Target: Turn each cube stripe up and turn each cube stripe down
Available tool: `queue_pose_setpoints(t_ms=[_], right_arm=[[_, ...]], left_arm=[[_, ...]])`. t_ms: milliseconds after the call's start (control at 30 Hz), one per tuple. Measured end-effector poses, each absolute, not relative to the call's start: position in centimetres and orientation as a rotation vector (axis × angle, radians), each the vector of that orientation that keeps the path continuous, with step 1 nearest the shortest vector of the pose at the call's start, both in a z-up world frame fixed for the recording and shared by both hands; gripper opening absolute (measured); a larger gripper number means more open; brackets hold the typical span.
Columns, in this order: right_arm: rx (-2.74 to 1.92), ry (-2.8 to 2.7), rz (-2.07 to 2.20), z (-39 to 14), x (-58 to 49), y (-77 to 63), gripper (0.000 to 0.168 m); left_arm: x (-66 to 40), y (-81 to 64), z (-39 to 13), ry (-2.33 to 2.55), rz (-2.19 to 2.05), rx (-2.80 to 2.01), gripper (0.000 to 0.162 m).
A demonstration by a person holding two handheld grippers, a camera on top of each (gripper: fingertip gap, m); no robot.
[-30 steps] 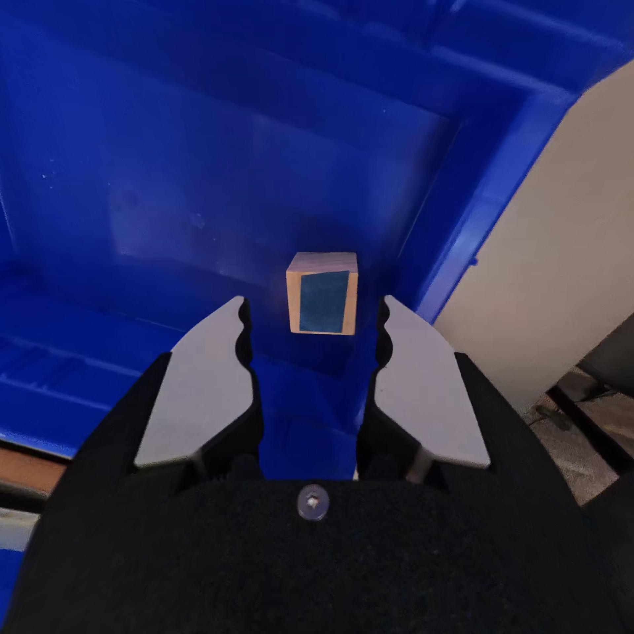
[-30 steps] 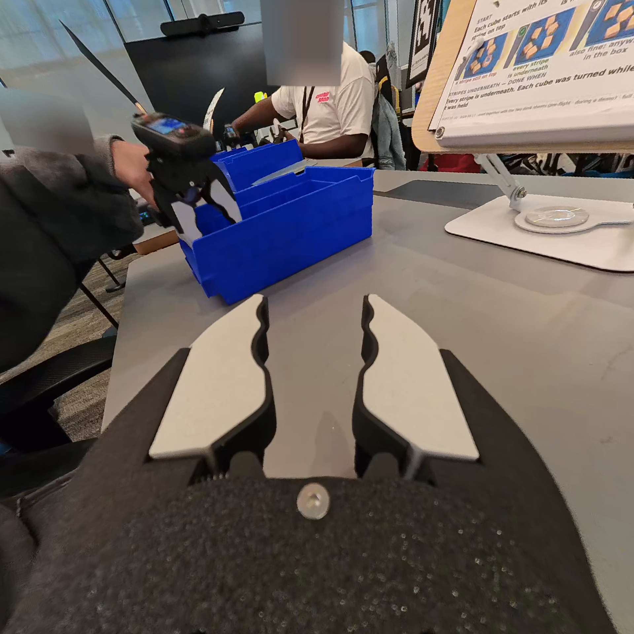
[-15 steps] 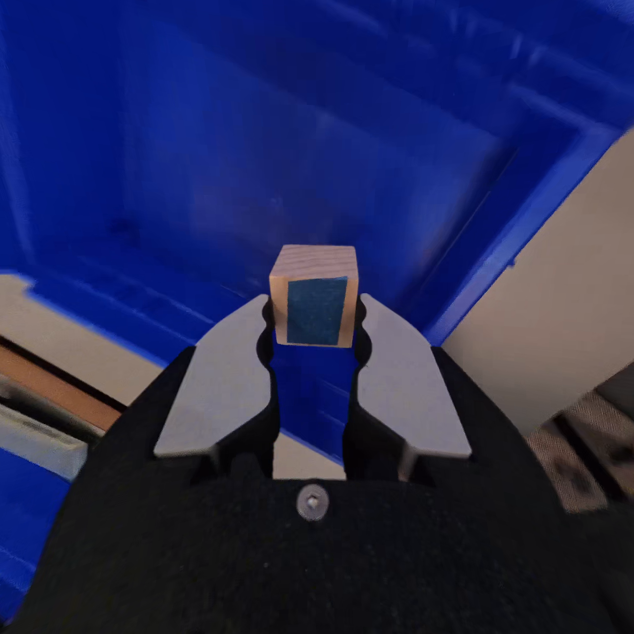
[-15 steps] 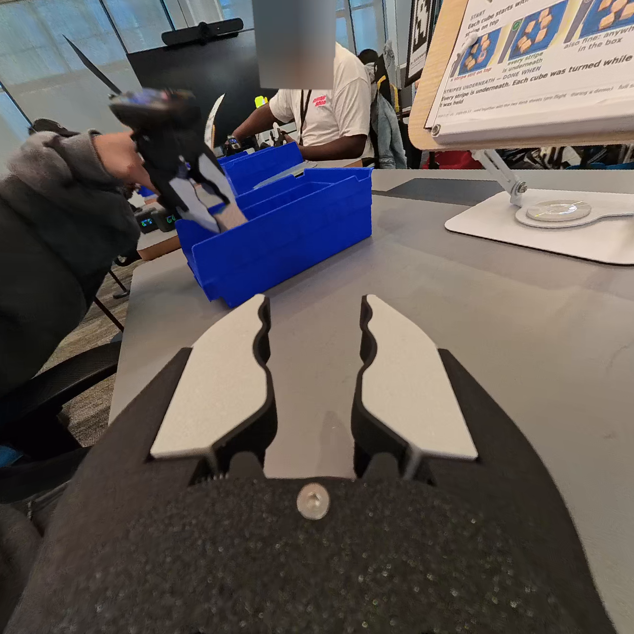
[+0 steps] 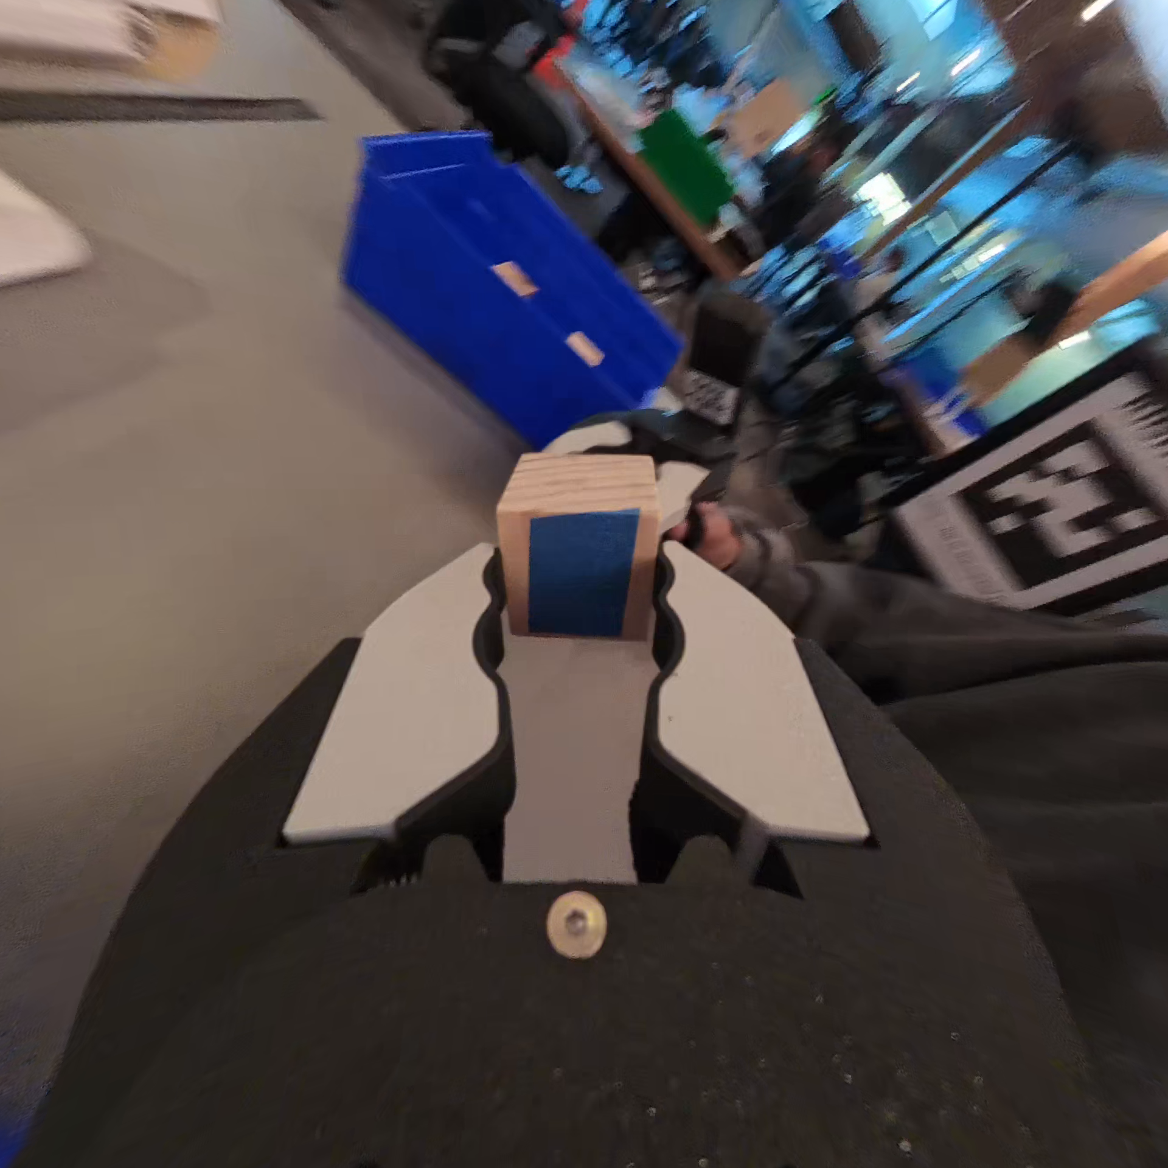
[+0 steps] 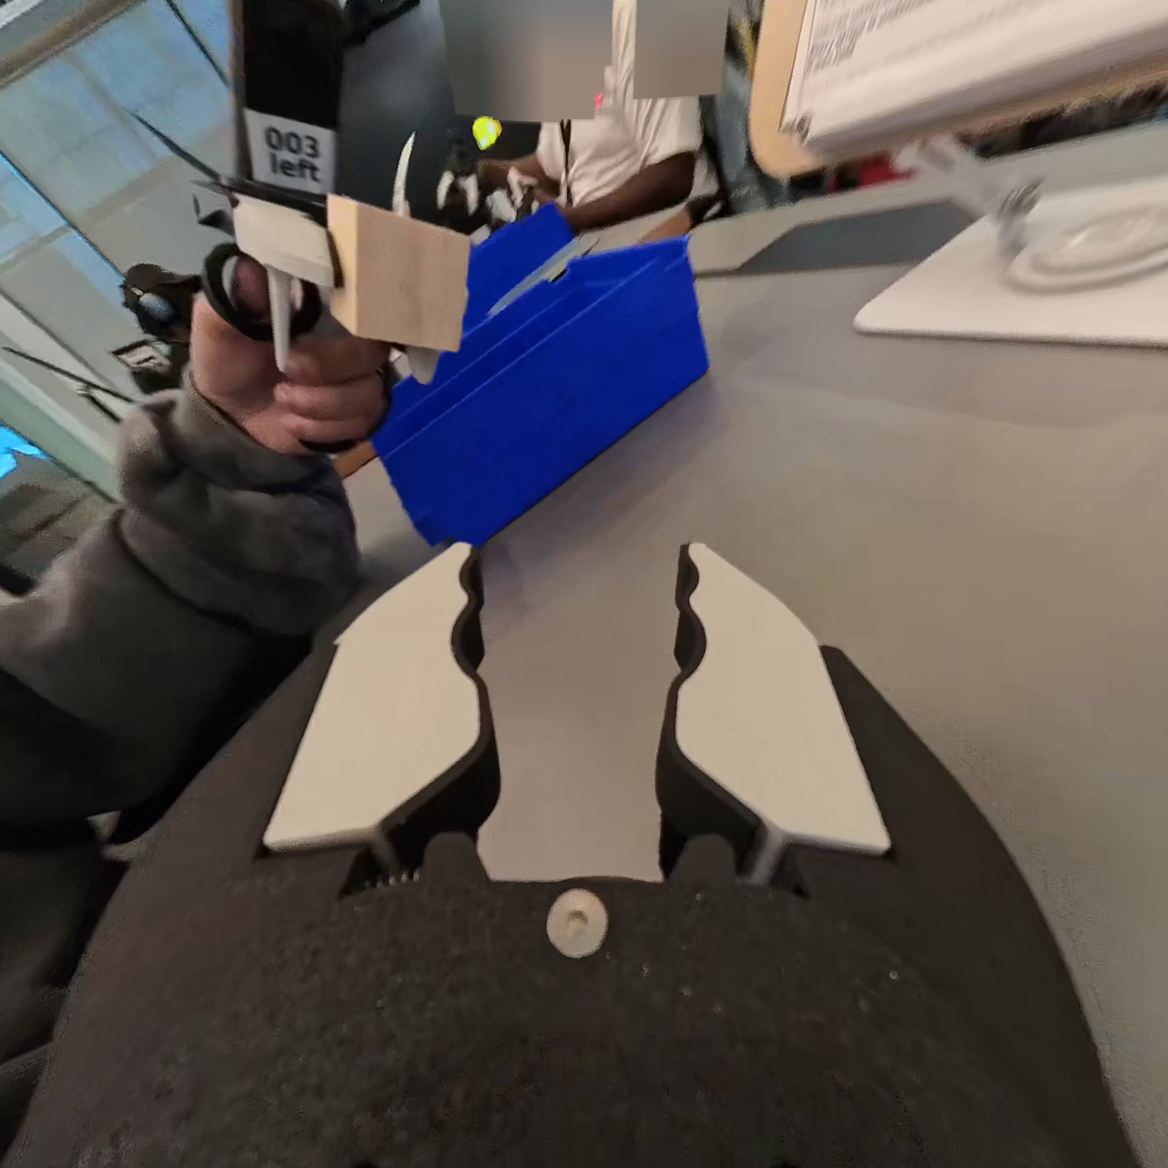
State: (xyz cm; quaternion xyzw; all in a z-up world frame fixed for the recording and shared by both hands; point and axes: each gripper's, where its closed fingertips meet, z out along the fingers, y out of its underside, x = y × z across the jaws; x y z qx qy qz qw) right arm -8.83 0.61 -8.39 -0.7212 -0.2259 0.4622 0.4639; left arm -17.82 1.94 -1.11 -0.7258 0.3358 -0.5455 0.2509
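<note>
My left gripper (image 5: 578, 569) is shut on a wooden cube (image 5: 578, 556) whose blue stripe faces the camera. It holds the cube in the air, outside the blue bin (image 5: 505, 328). In the right wrist view the same cube (image 6: 398, 284) shows plain wood faces in the left gripper (image 6: 354, 278), up at the left in front of the bin (image 6: 543, 404). Two more wooden cubes (image 5: 513, 279) (image 5: 584, 349) lie inside the bin. My right gripper (image 6: 578, 569) is open and empty, low over the grey table (image 6: 885, 569).
A white stand base (image 6: 1043, 284) with a tilted instruction board (image 6: 948, 76) stands at the table's far right. A second blue bin (image 6: 518, 246) and a seated person (image 6: 626, 158) are behind. My grey sleeve (image 6: 189, 556) fills the left side.
The left gripper closed on the cube inside the bin, lifted it out and swung toward the right gripper. The right gripper has stayed open over the table.
</note>
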Motion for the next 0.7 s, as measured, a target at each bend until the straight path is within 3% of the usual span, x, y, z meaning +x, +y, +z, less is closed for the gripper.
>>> queue_pose_setpoints(t_ms=[200,333,700], right_arm=[[-1.794,-0.378,1.633,-6.8,-9.6,-1.0,0.071],[-1.8,-0.328,1.717,-6.2,-9.6,-1.2,0.073],[-1.795,-0.251,1.754,-5.8,-10.4,-1.1,0.072]], left_arm=[[-12.4,0.0,-2.5,0.685,-1.979,-1.842,0.043],[-11.2,0.0,-5.8,0.653,-1.964,-1.946,0.043],[-10.0,-1.8,-6.8,0.722,-1.96,-1.982,0.043]])
